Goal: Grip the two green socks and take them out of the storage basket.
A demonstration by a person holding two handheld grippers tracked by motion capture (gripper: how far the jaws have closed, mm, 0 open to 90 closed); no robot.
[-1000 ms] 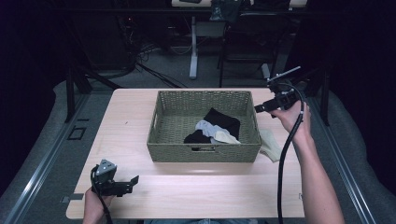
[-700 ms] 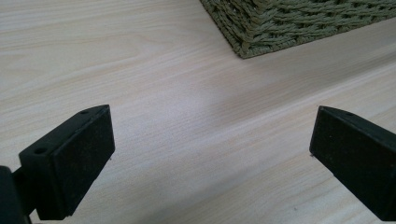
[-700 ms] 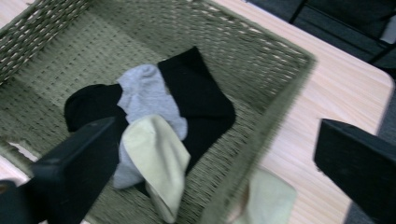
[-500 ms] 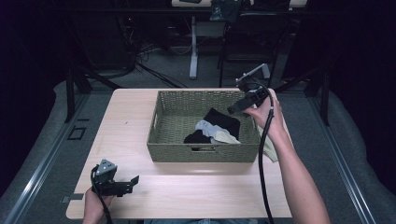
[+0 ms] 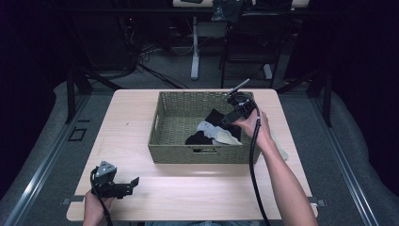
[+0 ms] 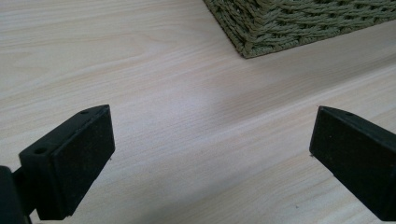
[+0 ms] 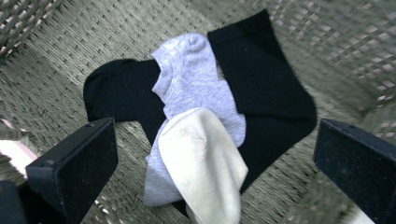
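Right gripper (image 5: 225, 118) hangs over the basket (image 5: 162, 141), at its right end, tilted down into it. Jaws stand wide apart, nothing between them. In the right gripper view the socks sit framed in the gap: cream sock (image 7: 203, 163) on top and nearest, grey sock (image 7: 196, 79) under it, black sock (image 7: 266, 88) lowest and spread across the basket floor. Judgement: the wide opening and the downward tilt suit a reach for the cream sock, which lies uppermost and so is free to be lifted without dragging the others much.

Socks in the high view: the pile lies in the right half of the basket, toward its near wall; cream sock (image 5: 226, 137) nearest the gripper, grey sock (image 5: 206, 127) beside it, black sock (image 5: 197, 139) showing at both sides. Another pale piece of cloth (image 5: 281, 149) lies on the tabletop just right of the basket, near the right edge, partly hidden by the forearm; cannot tell what it is.

Left gripper (image 5: 134, 181) rests low at the near left corner of the tabletop, well apart from the basket, jaws also wide and empty. Its own view shows bare wood and one basket corner (image 6: 261, 28). Judgement: parked clear so it does not obstruct the right hand's reach.
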